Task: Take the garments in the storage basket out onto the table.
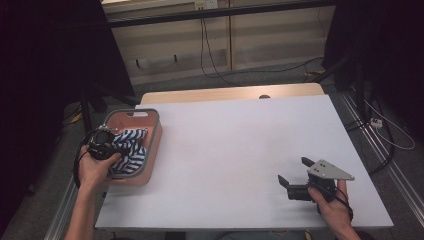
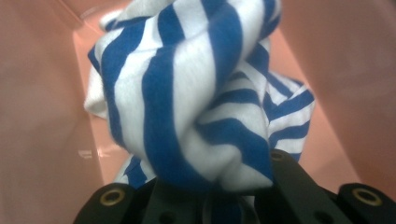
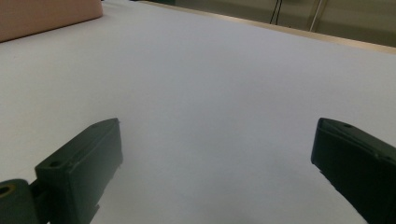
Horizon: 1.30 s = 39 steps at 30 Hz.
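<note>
Left gripper view: the striped cloth [image 2: 196, 102] bunches up right over the jaws, which are clamped together on a fold of it at the bottom of the frame, with the pink walls of the bin [image 2: 42, 93] close on either side. The cloth sits inside that bin, crumpled in a loose heap rather than folded.

It looks like soft, light jersey: it will sag and trail from whatever point is pinched, and it should not slip much between the pads, nor can it be harmed by a firm squeeze. A thick bunched fold near the top of the heap, such as the one now held, seems the best hold; a single thin edge could pull free or drag the rest against the bin's rim.

In the high view, the left gripper [image 1: 102, 142] reaches down into the bin [image 1: 150, 116] at the table's [image 1: 235, 145] left edge, over the cloth [image 1: 131, 150]. The right gripper [image 1: 296, 176] rests well apart near the front right corner, jaws spread wide and holding nothing; its own view shows bare table [image 3: 210, 84] between them.
</note>
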Available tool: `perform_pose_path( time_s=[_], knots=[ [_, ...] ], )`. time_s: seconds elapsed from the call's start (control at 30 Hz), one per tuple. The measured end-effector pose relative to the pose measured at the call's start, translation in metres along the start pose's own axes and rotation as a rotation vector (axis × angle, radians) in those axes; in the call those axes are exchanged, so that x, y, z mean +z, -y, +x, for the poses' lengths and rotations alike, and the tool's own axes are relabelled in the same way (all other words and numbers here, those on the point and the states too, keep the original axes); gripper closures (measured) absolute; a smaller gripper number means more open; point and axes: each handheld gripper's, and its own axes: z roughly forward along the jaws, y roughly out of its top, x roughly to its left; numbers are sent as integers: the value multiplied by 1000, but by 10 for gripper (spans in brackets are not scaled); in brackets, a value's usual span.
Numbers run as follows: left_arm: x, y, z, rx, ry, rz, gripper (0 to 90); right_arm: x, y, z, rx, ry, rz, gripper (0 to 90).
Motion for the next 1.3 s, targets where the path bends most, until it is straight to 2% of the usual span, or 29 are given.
perform_pose_path(
  time_s=[0.2, 0.27, 0.4, 0.77, 0.97, 1.07, 1.2, 1.3],
  knots=[
    [-11, 1, 1, -40, 19, -88, 827, 0, 0, -1, -1, -1, -2, 16],
    [-14, 0, 2, -33, 16, -107, 827, 0, 0, -1, 1, 0, -2, 16],
    [-23, 0, 1, -68, 38, -193, 828, 1, 0, -1, 3, -1, -2, 16],
    [-24, 2, 1, -114, 55, -264, 829, -1, 1, -2, 15, -4, -6, 16],
    [-30, 8, 3, -127, 53, -324, 829, -1, 1, -2, 15, -4, -9, 16],
    [-34, 11, 8, -156, 62, -365, 829, 0, 1, -1, 13, -5, -5, 16],
    [-34, 13, 12, -173, 72, -409, 829, -2, 2, -3, 18, -7, -8, 16],
    [-34, 12, 12, -174, 67, -432, 828, -4, 3, -4, 25, -2, -8, 16]
  ],
)
